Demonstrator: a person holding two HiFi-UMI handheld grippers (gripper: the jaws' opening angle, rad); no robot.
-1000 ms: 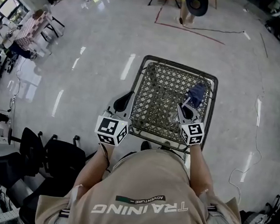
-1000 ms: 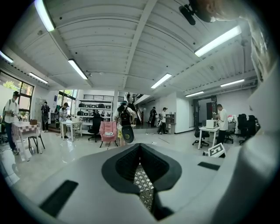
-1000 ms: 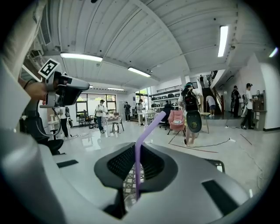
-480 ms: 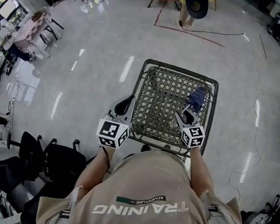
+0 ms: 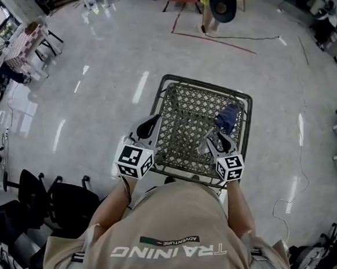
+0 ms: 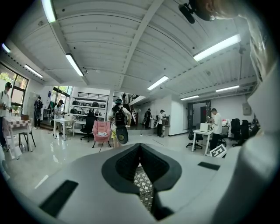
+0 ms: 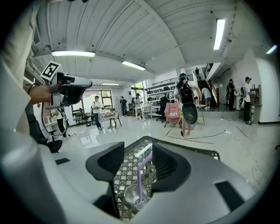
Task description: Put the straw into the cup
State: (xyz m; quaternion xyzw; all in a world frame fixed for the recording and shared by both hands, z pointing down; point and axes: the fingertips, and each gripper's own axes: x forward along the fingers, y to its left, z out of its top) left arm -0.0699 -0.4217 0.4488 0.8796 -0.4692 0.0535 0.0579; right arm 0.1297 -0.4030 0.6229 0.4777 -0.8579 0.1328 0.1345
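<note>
A clear plastic cup (image 7: 133,195) stands on the metal lattice table (image 5: 201,84), and a purple straw (image 7: 141,175) stands in it, leaning away toward the far side. The cup sits low between the jaws of my right gripper (image 7: 139,151). Those jaws are opening wide, and neither pad presses on the cup or the straw. In the head view the right gripper (image 5: 217,142) is over the table's near right part. My left gripper (image 5: 148,125) hovers at the table's left edge, its fingertips together on nothing, with only lattice (image 6: 143,183) showing below them.
A dark blue cloth-like thing (image 5: 228,117) lies on the table beyond the right gripper. Black chairs (image 5: 65,192) stand at the lower left. A person with a backpack (image 5: 220,4) stands far ahead. Cables (image 5: 291,193) trail on the floor at right.
The right gripper's jaws have spread apart around the cup and straw. Both hands have stayed nearly in place; the head view has shifted slightly.
</note>
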